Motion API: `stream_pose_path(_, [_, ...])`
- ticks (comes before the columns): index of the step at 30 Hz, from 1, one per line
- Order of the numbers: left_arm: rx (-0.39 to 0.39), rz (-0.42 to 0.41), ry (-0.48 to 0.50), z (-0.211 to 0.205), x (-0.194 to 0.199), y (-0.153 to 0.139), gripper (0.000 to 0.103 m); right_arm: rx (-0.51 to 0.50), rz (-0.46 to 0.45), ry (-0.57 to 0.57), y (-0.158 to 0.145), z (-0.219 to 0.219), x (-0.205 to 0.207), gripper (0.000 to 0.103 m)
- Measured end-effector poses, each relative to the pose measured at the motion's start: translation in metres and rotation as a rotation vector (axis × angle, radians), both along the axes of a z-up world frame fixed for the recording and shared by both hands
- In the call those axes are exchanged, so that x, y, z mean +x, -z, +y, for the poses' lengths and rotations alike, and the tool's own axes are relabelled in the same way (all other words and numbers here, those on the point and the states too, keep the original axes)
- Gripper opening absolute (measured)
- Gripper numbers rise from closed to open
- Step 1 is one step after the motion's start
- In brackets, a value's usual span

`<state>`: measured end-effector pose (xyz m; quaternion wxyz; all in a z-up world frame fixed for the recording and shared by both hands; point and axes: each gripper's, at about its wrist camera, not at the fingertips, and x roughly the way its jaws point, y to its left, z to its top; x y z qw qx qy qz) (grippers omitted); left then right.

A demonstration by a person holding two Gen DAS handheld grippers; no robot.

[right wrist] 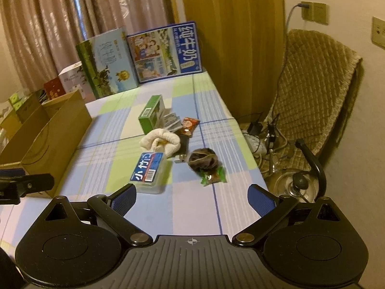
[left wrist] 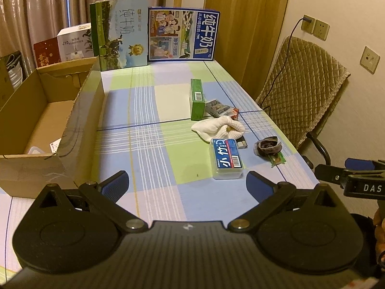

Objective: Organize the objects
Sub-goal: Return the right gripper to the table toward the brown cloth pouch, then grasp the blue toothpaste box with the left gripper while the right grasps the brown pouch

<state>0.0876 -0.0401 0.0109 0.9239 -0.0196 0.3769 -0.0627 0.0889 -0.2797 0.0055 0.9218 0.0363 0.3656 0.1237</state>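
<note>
The task is near its beginning, as I judge it. Almost all the small things lie in one loose group on the table (left wrist: 168, 192), toward 1 o'clock from the left gripper (left wrist: 186, 184): a clear plastic case (left wrist: 226, 159) with a blue label, closest to both grippers, then a white cloth (left wrist: 217, 127) just behind it, a green box (left wrist: 197, 98) further at 12 o'clock, a few small packets (left wrist: 220, 108) beside the box, a dark round bundle (left wrist: 268, 145) and a green wrapped candy (left wrist: 278, 160) at 2 o'clock. The cardboard box (left wrist: 38, 130) stands open at 10 o'clock, touching the left side of the table; inside I can see only a little of something white in its near corner, so most of the sorting is left to do.

Both grippers are spread wide and hold nothing. The right gripper (right wrist: 192, 198) hovers just before the plastic case, which is at its 11 o'clock.

For room: the middle of the table between the group and the cardboard box is free. The candy and the bundle lie close to the right edge of the table, where a chair (right wrist: 312, 84) and a kettle (right wrist: 298, 185) stand below. Tall cartons (left wrist: 154, 36) close the far end.
</note>
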Motion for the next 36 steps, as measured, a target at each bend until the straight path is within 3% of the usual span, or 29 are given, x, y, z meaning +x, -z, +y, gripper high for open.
stream_pose_path(12, [0.0, 0.037, 0.04, -0.019, 0.037, 0.022, 0.102, -0.111, -0.013, -0.117, -0.002, -0.005, 0.04, 0.096])
stream_pose_path(20, [0.021, 0.059, 0.097, -0.044, 0.075, 0.054, 0.101, -0.16, 0.024, -0.232, 0.022, -0.004, 0.078, 0.096])
stream_pose_path(24, [0.043, 0.074, 0.129, -0.057, 0.093, 0.075, 0.099, -0.17, 0.051, -0.275, 0.039, -0.002, 0.1, 0.085])
stream_pose_path(36, [0.043, 0.089, 0.199, -0.08, 0.132, 0.117, 0.081, -0.223, 0.071, -0.399, 0.08, 0.012, 0.138, 0.071])
